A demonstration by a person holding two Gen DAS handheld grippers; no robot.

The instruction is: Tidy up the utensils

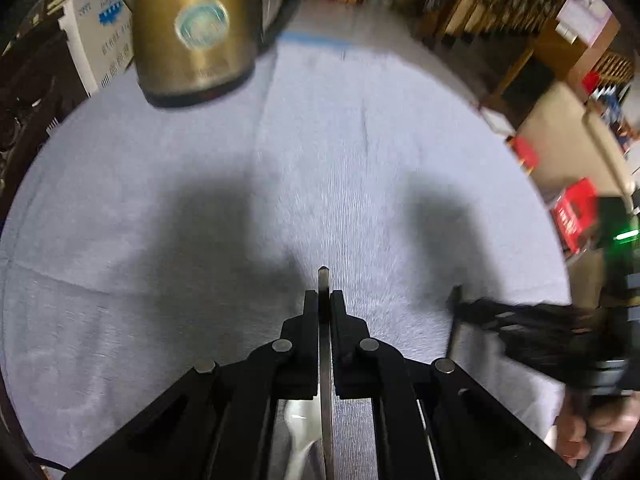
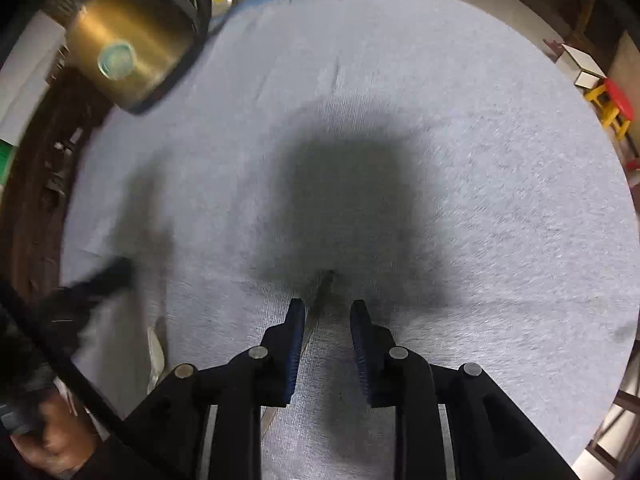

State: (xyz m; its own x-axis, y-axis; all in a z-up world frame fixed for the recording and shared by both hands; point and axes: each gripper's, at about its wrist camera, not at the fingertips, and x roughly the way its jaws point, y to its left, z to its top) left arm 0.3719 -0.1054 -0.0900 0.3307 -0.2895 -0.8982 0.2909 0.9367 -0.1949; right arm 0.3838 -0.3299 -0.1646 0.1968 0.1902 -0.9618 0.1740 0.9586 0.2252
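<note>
Gripping a spoon (image 1: 325, 360), left claw (image 1: 324, 300) alone.

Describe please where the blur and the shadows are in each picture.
Left wrist view: the brass kettle and the right gripper are smeared, dark shadows lie on the grey cloth. Right wrist view: one big shadow ahead of the fingers, blurred left edge.

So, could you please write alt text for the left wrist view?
The left gripper is shut on a thin metal utensil handle above a pale grey cloth. A brass-coloured kettle stands at the far left; the right gripper enters from the right.
</note>
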